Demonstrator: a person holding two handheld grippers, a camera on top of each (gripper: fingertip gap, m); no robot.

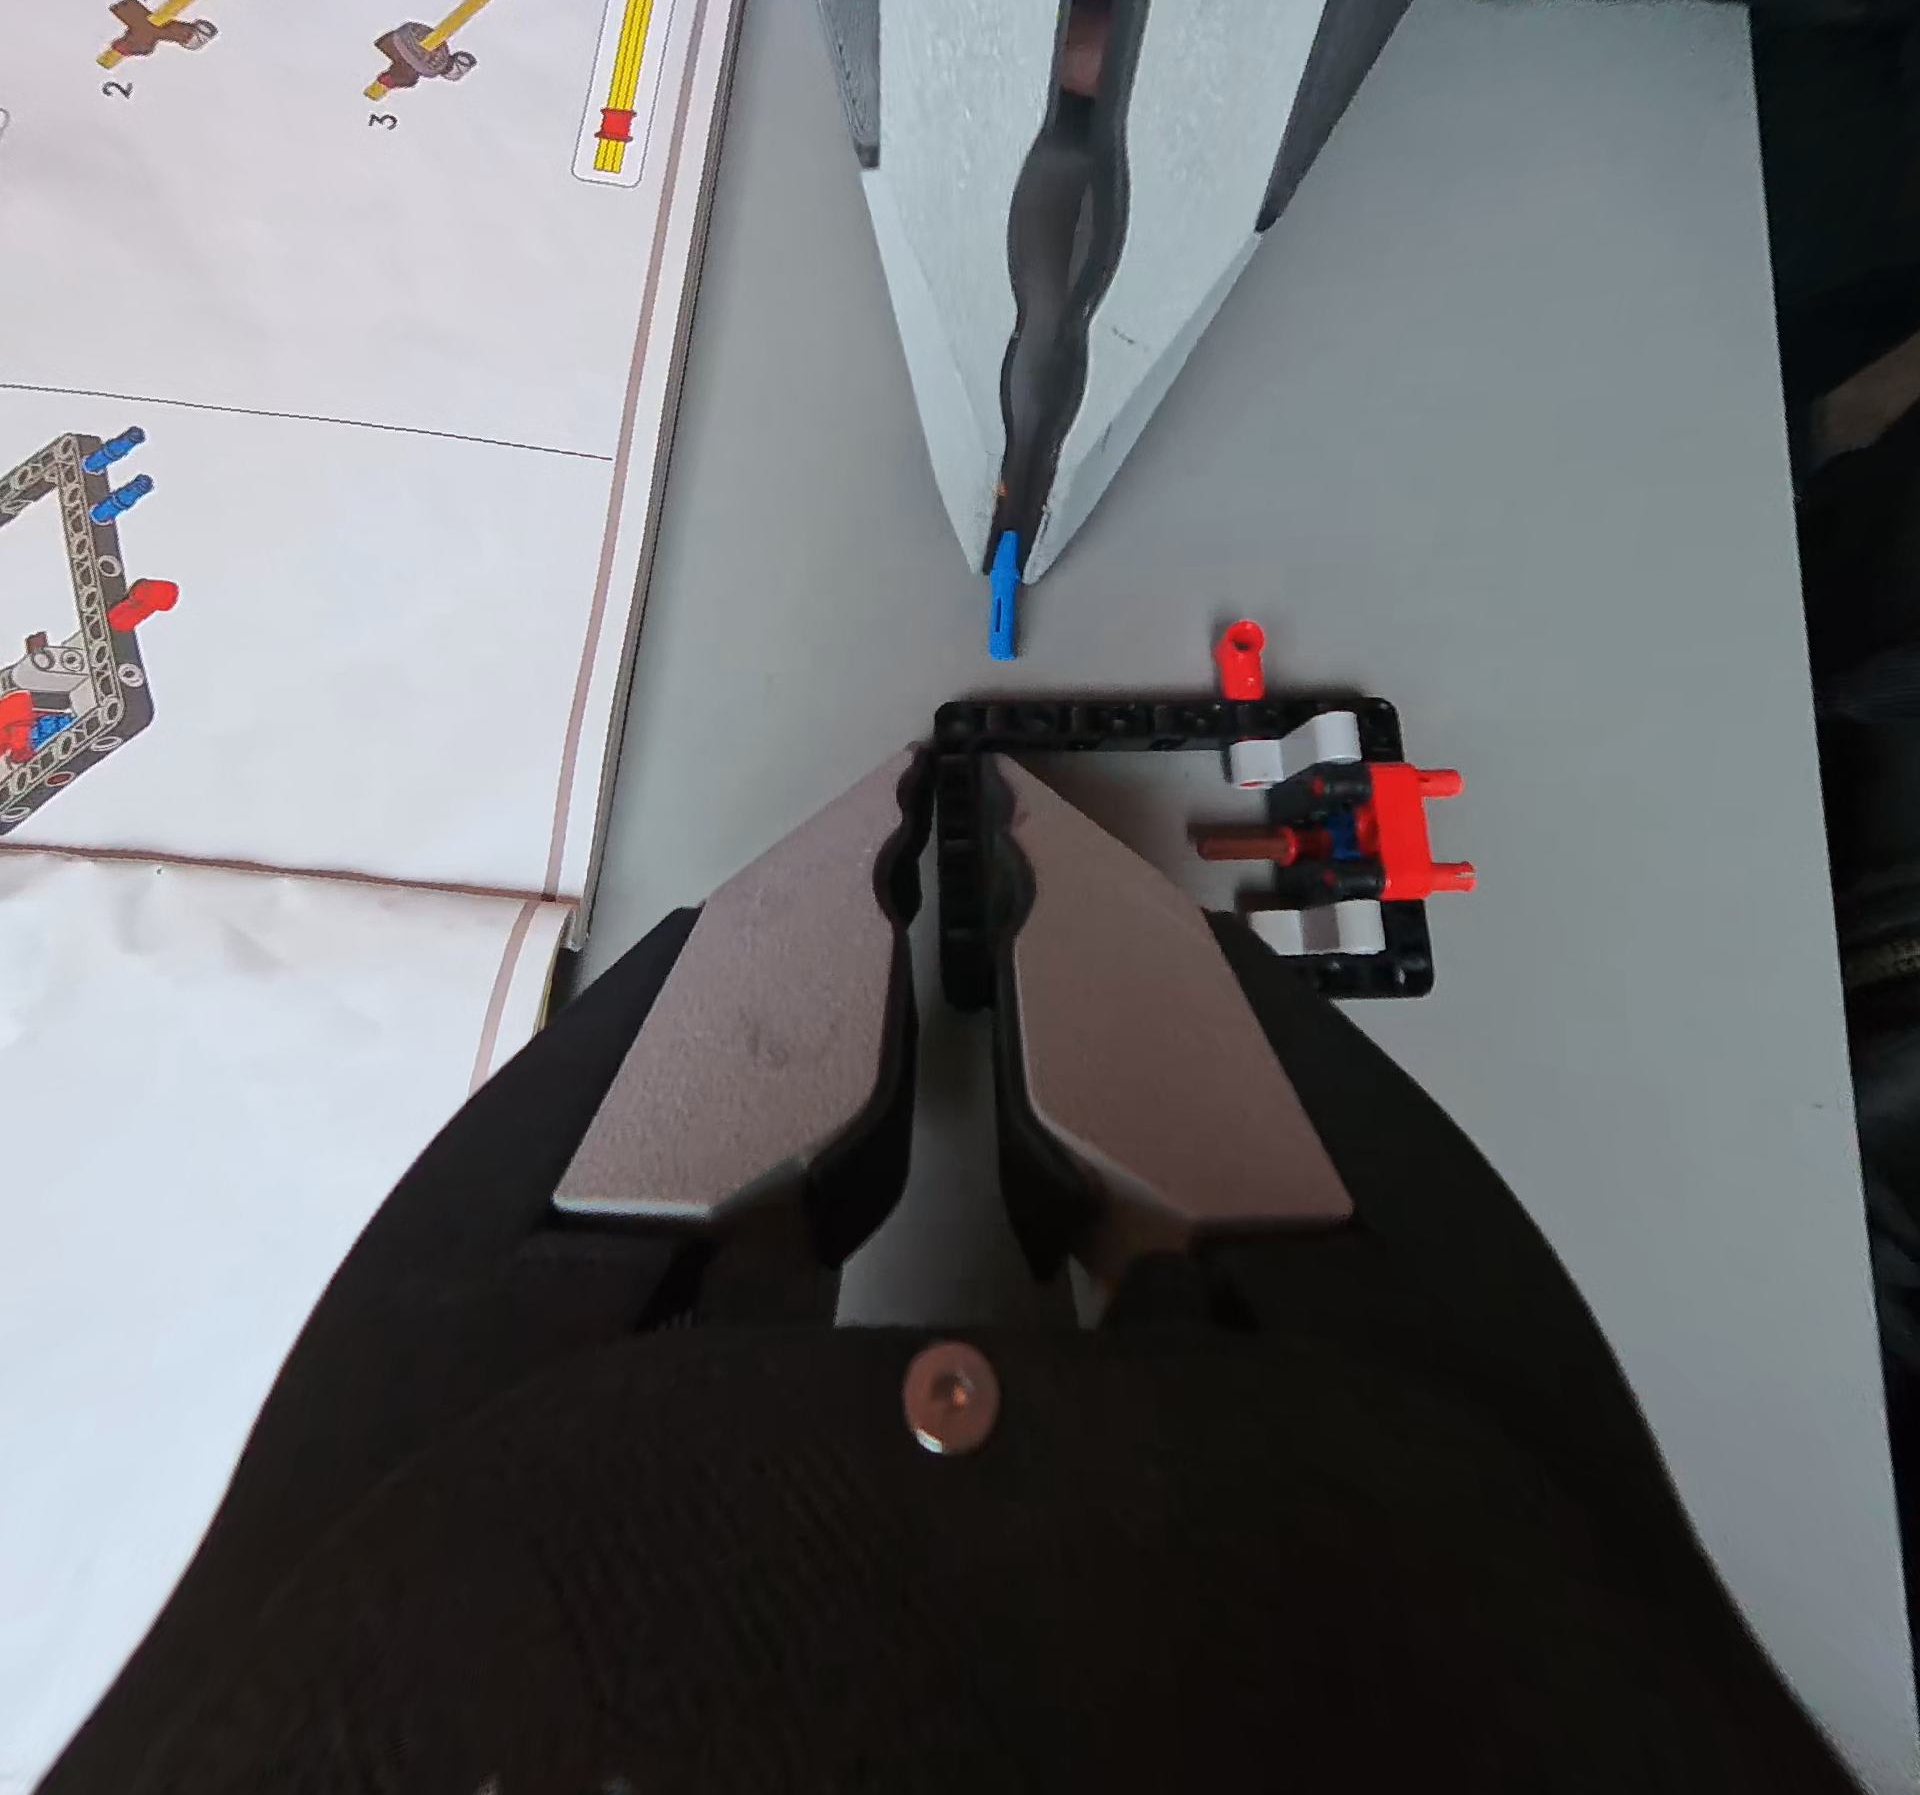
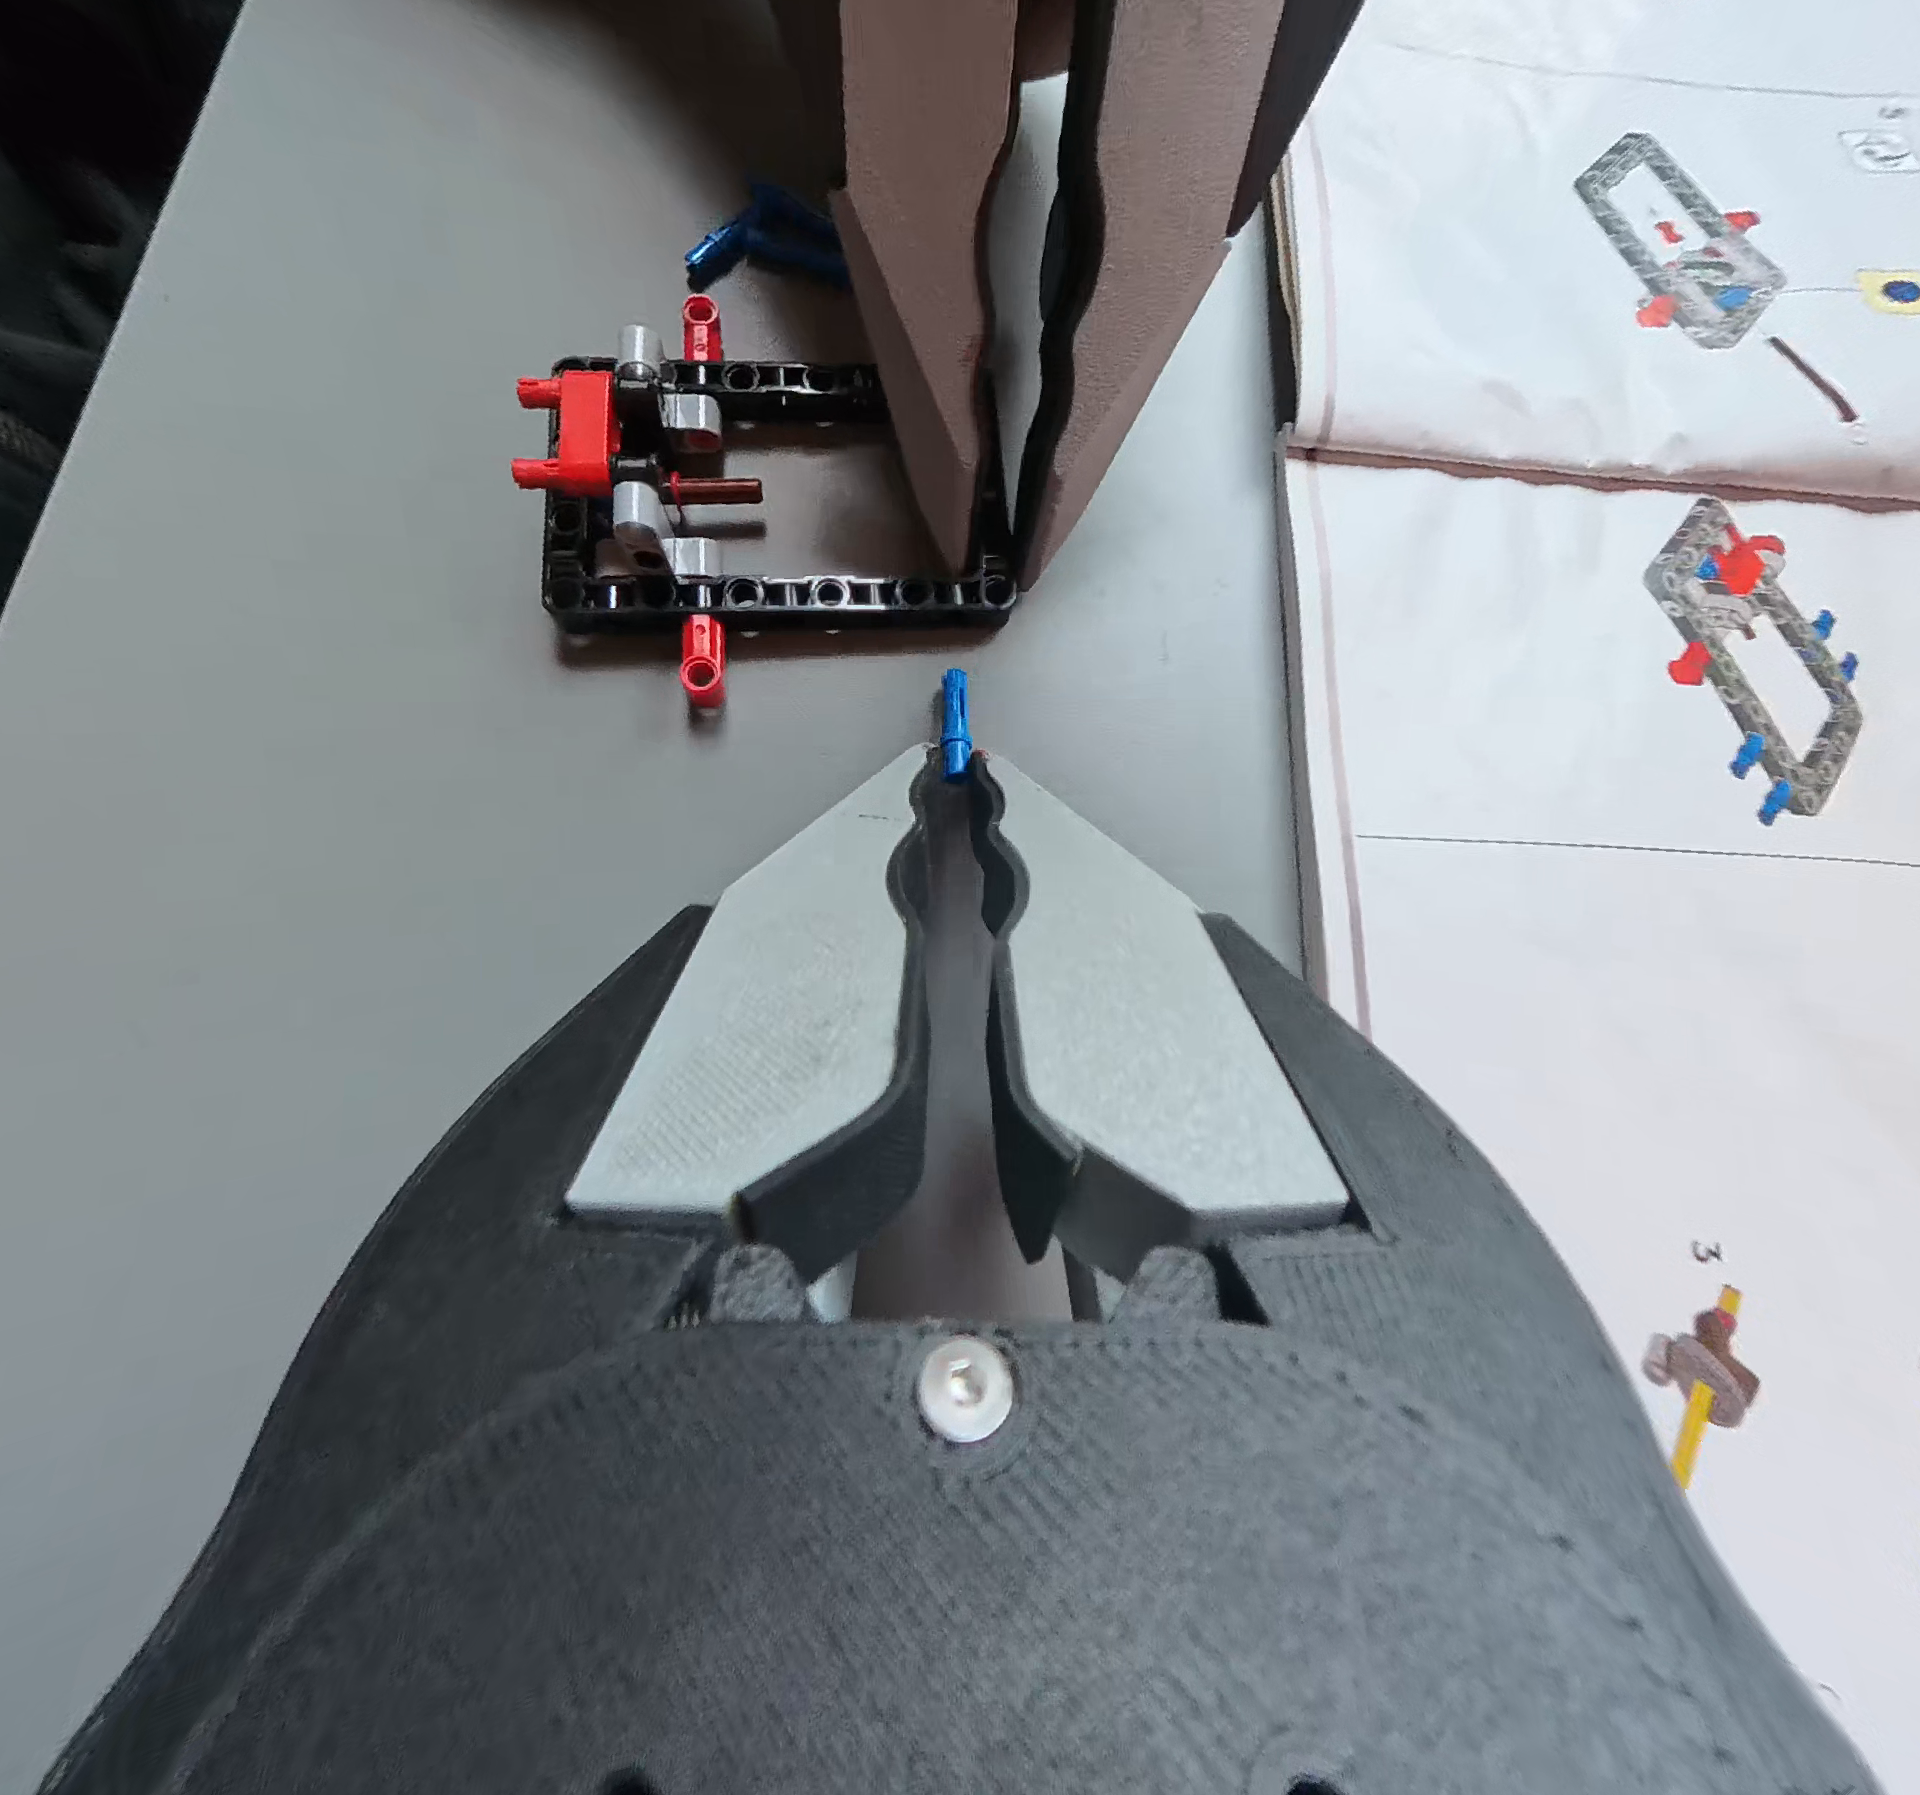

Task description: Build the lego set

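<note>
A black rectangular lego frame (image 1: pixel 1143 717) (image 2: pixel 831 594) lies on the grey table, with red, grey and brown parts built into one end and a red connector (image 1: pixel 1242 659) (image 2: pixel 703 665) sticking out of its long side. My left gripper (image 1: pixel 961 789) (image 2: pixel 992 540), brown-fingered, is shut on the frame's short end bar. My right gripper (image 2: pixel 956 758) (image 1: pixel 1006 550), grey-fingered, is shut on a blue pin (image 2: pixel 954 722) (image 1: pixel 1003 602). The pin points at the frame's long side, a short gap away.
The open instruction booklet (image 1: pixel 312 395) (image 2: pixel 1610 706) lies flat beside the frame. Loose blue pins (image 2: pixel 748 239) lie on the table behind the frame. The table edge (image 1: pixel 1787 498) runs close past the frame's built end, with dark fabric beyond.
</note>
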